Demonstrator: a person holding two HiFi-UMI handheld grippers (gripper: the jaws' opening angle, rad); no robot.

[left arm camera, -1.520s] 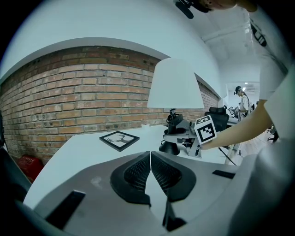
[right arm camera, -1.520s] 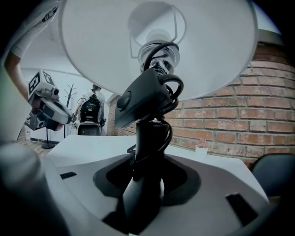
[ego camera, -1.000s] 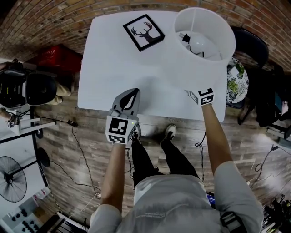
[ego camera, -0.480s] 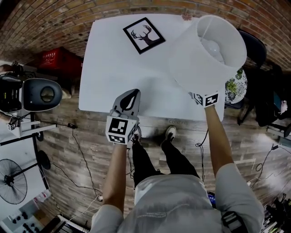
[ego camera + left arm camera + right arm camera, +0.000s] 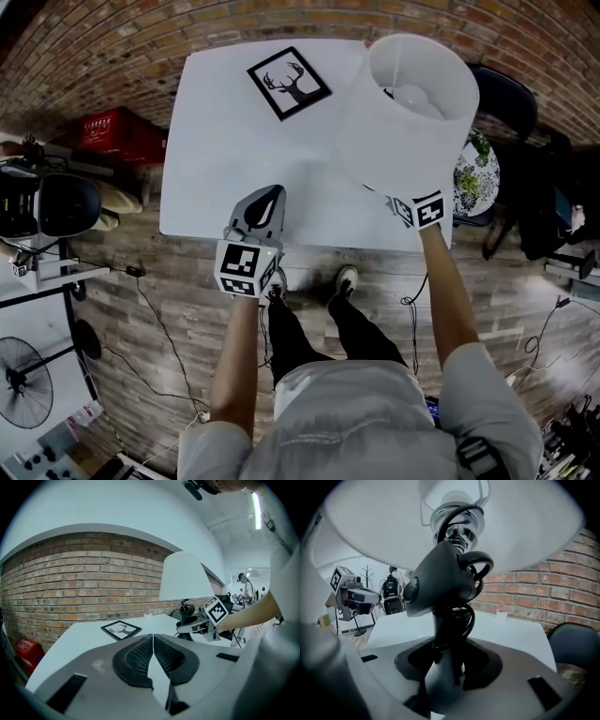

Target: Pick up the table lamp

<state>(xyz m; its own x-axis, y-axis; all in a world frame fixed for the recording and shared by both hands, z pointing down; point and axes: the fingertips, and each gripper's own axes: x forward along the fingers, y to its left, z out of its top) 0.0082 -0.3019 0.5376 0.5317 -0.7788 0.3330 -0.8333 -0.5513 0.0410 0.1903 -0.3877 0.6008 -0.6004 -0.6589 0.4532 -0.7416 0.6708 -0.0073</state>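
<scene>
Lamp has righted from its tilt over the table's right side, right gripper pinching its stem. Left gripper is pressed together, empty; the lift looks secure.

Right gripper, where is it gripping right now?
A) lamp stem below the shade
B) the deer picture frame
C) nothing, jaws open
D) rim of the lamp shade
A: in the right gripper view the right gripper is shut on the dark stem of the table lamp, just under its white shade.
</scene>
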